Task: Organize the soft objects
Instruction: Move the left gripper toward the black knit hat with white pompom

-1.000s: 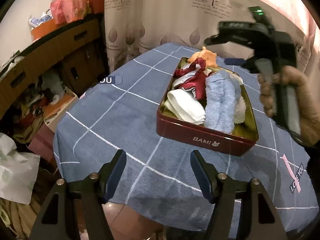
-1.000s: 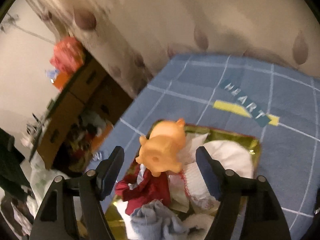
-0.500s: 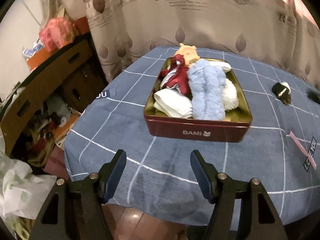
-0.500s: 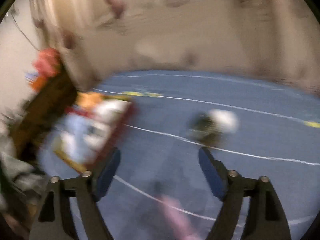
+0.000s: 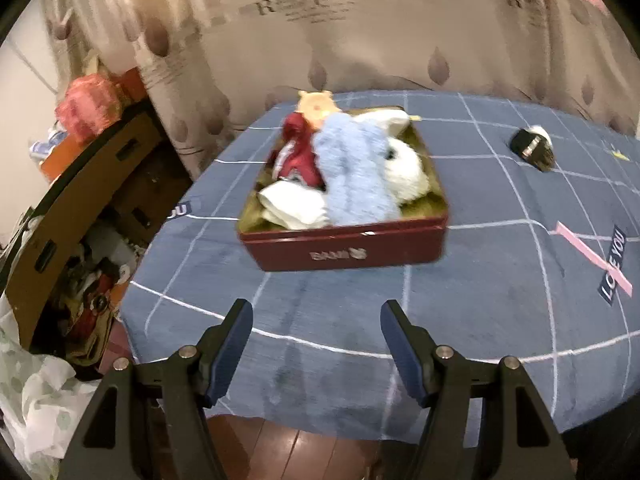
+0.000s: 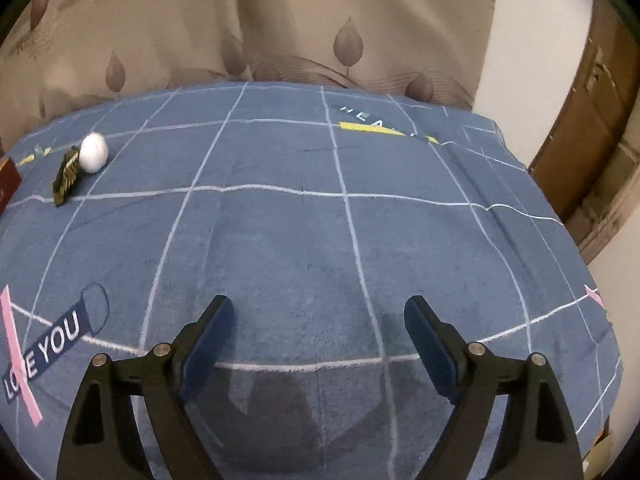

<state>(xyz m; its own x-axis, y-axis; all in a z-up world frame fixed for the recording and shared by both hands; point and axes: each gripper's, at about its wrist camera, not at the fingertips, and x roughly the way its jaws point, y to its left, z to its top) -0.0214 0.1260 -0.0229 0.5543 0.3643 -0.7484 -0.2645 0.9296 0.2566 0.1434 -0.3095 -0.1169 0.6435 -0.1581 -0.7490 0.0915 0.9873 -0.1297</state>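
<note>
A dark red tin (image 5: 344,246) stands on the blue checked tablecloth (image 5: 460,280). It holds a light blue fuzzy cloth (image 5: 354,172), white cloths (image 5: 294,208), a red garment (image 5: 298,152) and an orange plush toy (image 5: 316,106) at its far end. A black item with a white pompom (image 5: 532,146) lies alone to the right of the tin; it is the dark item (image 6: 66,174) at far left in the right wrist view. My left gripper (image 5: 316,344) is open over the table's near edge, short of the tin. My right gripper (image 6: 318,336) hovers over bare cloth, jaws opening, nothing between them.
A patterned curtain (image 5: 360,28) hangs behind the table. Left of the table are a brown cabinet (image 5: 72,196), clutter on the floor and a white plastic bag (image 5: 36,400). A brown door (image 6: 592,128) stands right of the table. The corner of the tin (image 6: 8,184) shows at the left edge.
My right gripper swung away from the orange toy and the tin to the right part of the table, and its jaws widened. The left gripper rolled and shifted; the tin now sits more central.
</note>
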